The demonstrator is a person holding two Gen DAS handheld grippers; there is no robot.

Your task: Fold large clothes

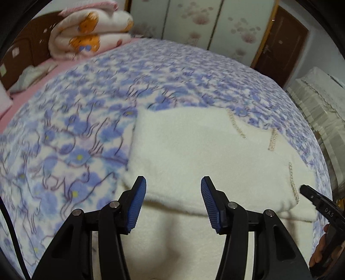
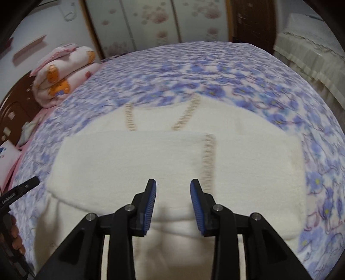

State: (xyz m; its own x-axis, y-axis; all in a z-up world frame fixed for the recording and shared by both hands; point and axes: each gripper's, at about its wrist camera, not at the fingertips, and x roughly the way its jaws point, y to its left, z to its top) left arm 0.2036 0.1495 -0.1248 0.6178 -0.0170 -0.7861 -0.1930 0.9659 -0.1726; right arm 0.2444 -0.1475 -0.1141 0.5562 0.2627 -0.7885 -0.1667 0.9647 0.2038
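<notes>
Left wrist view: left gripper [image 1: 173, 183] hovers over the near left part of a cream knitted garment [image 1: 194, 150]; its jaws stand wide apart with nothing between them; blue ribbed pads [image 1: 137, 204] face each other
Right wrist view: right gripper [image 2: 173, 185] hangs over the near middle of the same cream knitted garment [image 2: 133, 159]; jaws parted, holding nothing; blue pads [image 2: 148, 206] clear of the cloth as far as the blur lets me judge
Garment: lies on the bed, partly folded; an upper layer is laid across a lower one, its near edge forming a step just ahead of both grippers; beige stitched seams [image 2: 208, 159] run across the top layer and toward the far edge
Bedspread: blue floral blanket [image 1: 64, 140] covers the bed and surrounds the garment on the left, right and far sides
Other gripper in sight: tip of the right gripper [image 1: 310, 193] shows at the right edge of the left view, beside the garment's right corner; tip of the left gripper [image 2: 25, 186] shows at the left edge of the right view, with the person's fingers [image 2: 17, 239] on its handle
Far left: rolled pink and white quilt [image 1: 90, 34] with orange cartoon print, near the dark wooden headboard [image 1: 25, 43]
Background: wardrobe doors [image 2: 151, 19] with a pale flower pattern; brown door [image 1: 280, 41]
</notes>
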